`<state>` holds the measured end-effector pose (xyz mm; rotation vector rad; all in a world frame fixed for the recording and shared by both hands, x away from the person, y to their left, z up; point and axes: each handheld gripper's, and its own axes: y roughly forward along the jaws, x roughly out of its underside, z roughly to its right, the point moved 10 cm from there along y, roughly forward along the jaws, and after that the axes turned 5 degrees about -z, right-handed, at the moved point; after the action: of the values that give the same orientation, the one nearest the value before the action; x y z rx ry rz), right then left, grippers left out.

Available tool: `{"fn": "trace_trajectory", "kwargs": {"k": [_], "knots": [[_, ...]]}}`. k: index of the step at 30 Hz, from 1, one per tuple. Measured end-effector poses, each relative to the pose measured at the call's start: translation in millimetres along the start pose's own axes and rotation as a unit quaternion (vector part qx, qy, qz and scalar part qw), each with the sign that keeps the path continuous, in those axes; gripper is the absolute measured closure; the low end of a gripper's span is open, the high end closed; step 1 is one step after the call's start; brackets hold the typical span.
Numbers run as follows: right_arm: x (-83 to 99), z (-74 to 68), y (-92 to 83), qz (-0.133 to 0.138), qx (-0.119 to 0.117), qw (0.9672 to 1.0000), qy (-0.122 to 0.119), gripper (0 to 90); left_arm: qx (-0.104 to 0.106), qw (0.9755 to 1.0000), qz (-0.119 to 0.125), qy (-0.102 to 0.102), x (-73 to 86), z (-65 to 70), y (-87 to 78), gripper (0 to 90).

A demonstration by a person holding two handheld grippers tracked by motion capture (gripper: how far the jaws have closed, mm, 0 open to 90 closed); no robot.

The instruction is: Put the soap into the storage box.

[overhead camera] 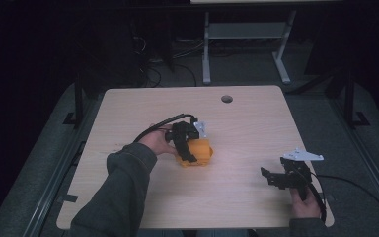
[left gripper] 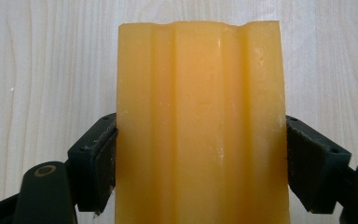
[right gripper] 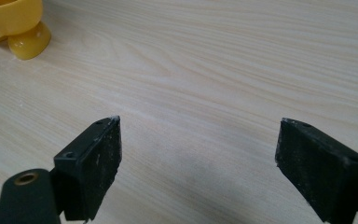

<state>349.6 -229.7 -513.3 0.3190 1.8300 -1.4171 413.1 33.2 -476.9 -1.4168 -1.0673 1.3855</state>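
Observation:
An orange-yellow ribbed block (overhead camera: 200, 154) rests on the light wooden table (overhead camera: 246, 128), a little left of the middle. My left gripper (overhead camera: 185, 145) reaches over it from the left. In the left gripper view the block (left gripper: 200, 126) stands between the jaws, and both pads (left gripper: 103, 163) press its sides. My right gripper (overhead camera: 271, 177) is near the table's front right edge, pointing left, with its jaws wide apart. In the right gripper view my right gripper (right gripper: 198, 158) has only bare wood between its jaws, and part of the yellow block (right gripper: 14, 23) shows at the top left.
A round cable hole (overhead camera: 227, 98) sits near the table's far edge. Behind the table, on the dark floor, stand the legs of another desk (overhead camera: 207, 49) and loose cables. A black cable (overhead camera: 355, 187) trails off to the right from my right gripper.

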Motion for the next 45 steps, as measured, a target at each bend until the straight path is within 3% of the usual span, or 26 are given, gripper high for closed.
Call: {"fn": "trace_trajectory", "kwargs": {"k": [45], "knots": [[2.2,-4.1,2.4,-0.011,-0.014,0.9998,-0.013,13.9,0.003,0.9997,0.017,-0.017,2.4,0.3,-1.0,19.9]]}}
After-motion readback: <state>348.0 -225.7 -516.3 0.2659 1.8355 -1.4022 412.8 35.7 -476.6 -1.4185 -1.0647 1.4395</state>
